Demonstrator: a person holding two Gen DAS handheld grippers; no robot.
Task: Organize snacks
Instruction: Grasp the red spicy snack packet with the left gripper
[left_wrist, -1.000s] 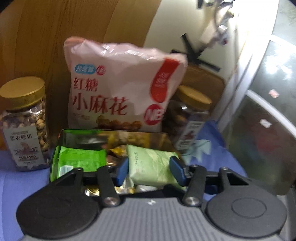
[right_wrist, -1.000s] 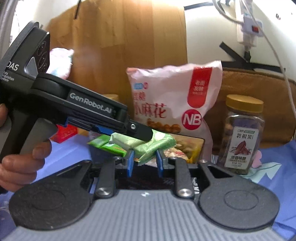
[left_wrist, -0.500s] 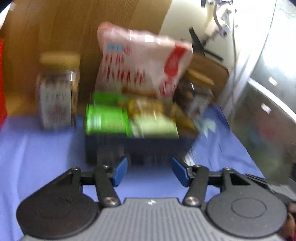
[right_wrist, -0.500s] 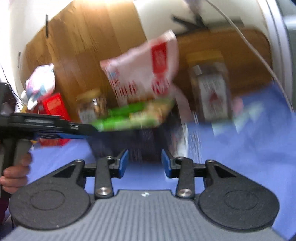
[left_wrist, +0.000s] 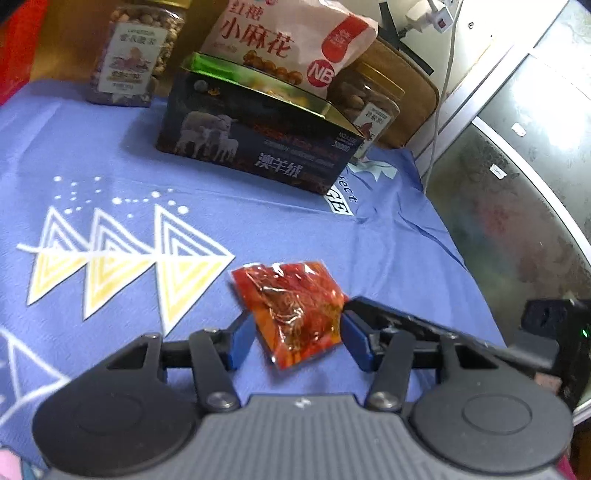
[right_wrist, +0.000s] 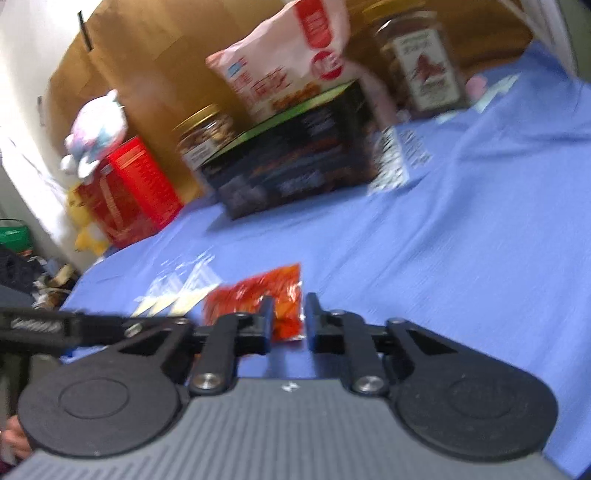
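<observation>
Now our left gripper (left_wrist: 295, 341) tilts down, fingers closing around the red packet (left_wrist: 291, 312) without touching. Our right gripper (right_wrist: 288, 321) closes too, packet ahead — only its view shows the red box (right_wrist: 125, 192).

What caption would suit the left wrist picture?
Left gripper closing around a red snack packet on the blue cloth, dark tin behind.

Cloth (left_wrist: 332, 236): blue, printed with white and yellow triangles, covered the surface.
Wooden board (right_wrist: 155, 55): stood upright at the rear.
Power strip (left_wrist: 436, 14): white, mounted on the wall, cable hanging down.
Plush toy (right_wrist: 96, 129): pink and white, apparently resting atop the red carton (right_wrist: 125, 188); view blurred.
</observation>
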